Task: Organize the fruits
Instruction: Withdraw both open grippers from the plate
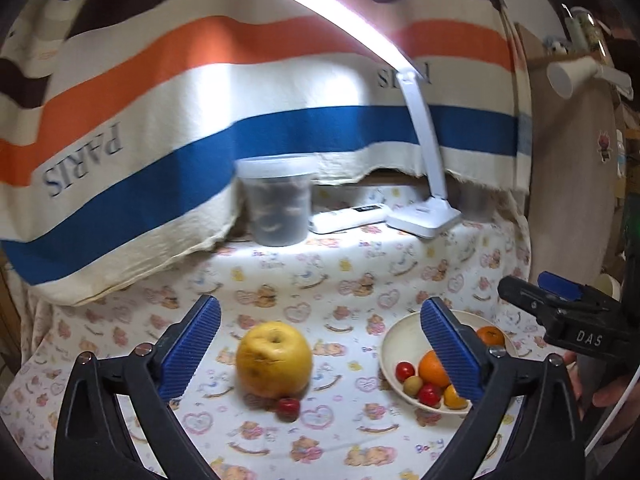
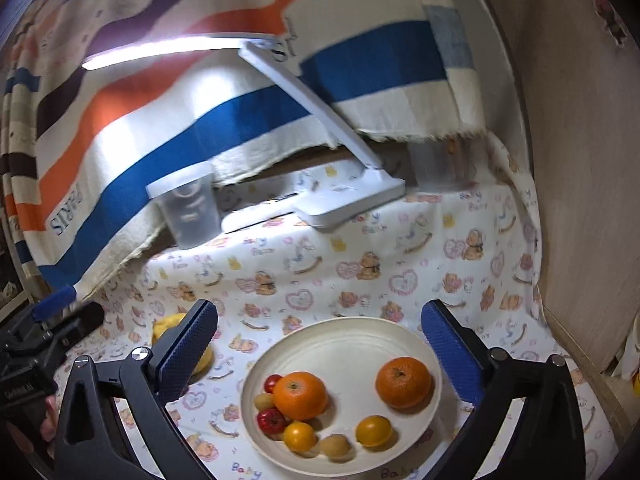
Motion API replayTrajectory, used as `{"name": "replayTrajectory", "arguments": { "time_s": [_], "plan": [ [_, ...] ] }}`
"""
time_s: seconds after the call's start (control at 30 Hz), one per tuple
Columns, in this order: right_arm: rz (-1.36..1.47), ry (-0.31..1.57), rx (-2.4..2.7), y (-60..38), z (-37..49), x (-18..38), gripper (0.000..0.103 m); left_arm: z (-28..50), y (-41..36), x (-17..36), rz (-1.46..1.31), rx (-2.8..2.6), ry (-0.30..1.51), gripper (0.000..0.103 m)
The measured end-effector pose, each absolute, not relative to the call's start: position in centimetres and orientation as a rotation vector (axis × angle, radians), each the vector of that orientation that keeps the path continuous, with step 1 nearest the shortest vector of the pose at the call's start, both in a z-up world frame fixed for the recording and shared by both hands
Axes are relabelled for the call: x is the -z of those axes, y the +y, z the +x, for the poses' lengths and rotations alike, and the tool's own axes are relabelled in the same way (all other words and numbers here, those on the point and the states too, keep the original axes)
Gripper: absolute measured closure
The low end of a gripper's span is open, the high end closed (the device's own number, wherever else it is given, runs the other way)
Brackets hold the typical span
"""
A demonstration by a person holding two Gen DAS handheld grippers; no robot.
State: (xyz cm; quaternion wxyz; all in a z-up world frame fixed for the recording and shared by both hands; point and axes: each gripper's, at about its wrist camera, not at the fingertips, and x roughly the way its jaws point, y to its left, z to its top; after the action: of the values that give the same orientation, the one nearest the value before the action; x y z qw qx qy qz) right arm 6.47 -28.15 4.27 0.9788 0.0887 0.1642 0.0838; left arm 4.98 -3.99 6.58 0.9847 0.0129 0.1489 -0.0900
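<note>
So both grippers are wide open with nothing in them. The left gripper (image 1: 320, 344) hangs over the teddy-bear tablecloth (image 1: 352, 280), and between its spread blue pads you can see the big yellow fruit (image 1: 274, 359) sitting on the cloth with a small red fruit (image 1: 289, 407) touching its front edge, neither one pinched. The right gripper (image 2: 320, 344) is splayed just as wide above the cream plate (image 2: 344, 340), not touching anything in it. The plate holds two oranges, one toward the left (image 2: 300, 395) and one toward the right (image 2: 404, 382), plus two small yellow-orange fruits (image 2: 374, 431), a couple of little red ones (image 2: 271, 421) and a couple of small brownish ones (image 2: 335, 445) bunched near the left orange. The plate sits to the right of the yellow fruit, near but apart. At the back there's a lit white desk lamp (image 1: 424, 216), a lidded clear tub (image 1: 278, 208) and a striped PARIS towel (image 1: 160, 120) hanging behind.
</note>
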Motion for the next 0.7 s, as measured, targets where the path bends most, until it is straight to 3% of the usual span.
{"name": "replayTrajectory", "arguments": {
  "time_s": [0.23, 0.7],
  "plan": [
    [0.092, 0.259, -0.192, -25.8, 5.0, -4.1, 0.001, 3.6, -1.8, -5.6, 0.031, 0.153, 0.242, 0.001],
    [0.033, 0.318, -0.187, -23.5, 6.0, -0.9, 0.001, 3.7, -1.0, -2.2, 0.038, 0.102, 0.236, 0.001]
  ]
}}
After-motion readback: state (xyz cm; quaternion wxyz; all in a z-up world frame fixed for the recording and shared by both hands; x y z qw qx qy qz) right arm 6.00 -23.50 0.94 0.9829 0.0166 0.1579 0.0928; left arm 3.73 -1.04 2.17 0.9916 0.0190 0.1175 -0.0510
